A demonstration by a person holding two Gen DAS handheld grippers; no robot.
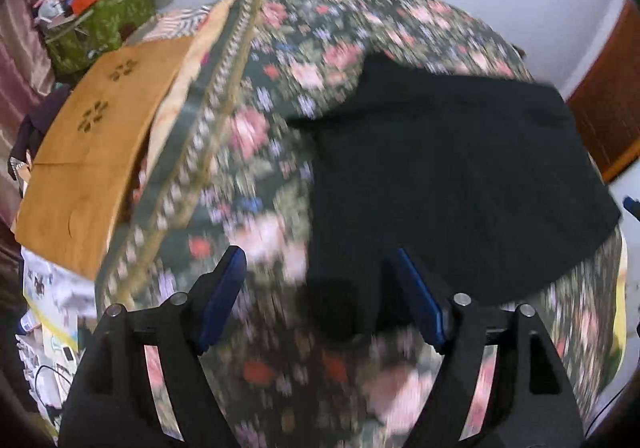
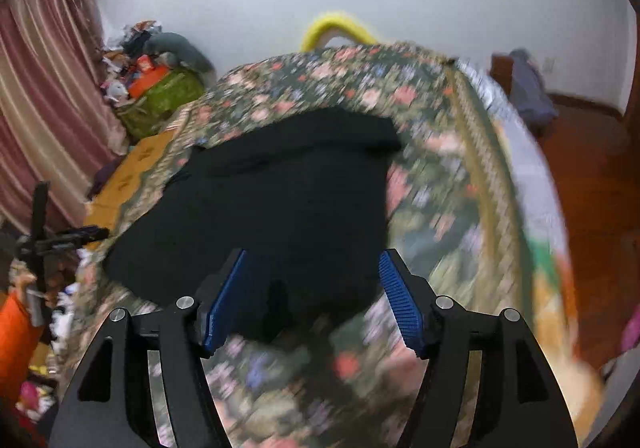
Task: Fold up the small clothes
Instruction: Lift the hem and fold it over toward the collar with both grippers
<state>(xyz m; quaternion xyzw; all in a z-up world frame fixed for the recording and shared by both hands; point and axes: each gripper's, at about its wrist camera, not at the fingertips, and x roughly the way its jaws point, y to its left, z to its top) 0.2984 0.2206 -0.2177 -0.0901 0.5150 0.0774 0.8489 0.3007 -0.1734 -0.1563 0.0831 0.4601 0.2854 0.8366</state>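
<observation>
One black garment (image 2: 288, 204) lies spread on the floral bedspread (image 2: 432, 184), its near hem by both tools. Risk: heavy blur suggests fast motion, so a jaw may pinch bedspread along with cloth. Left gripper (image 1: 320, 292) and right gripper (image 2: 312, 292) hover low, jaws wide apart, holding nothing
</observation>
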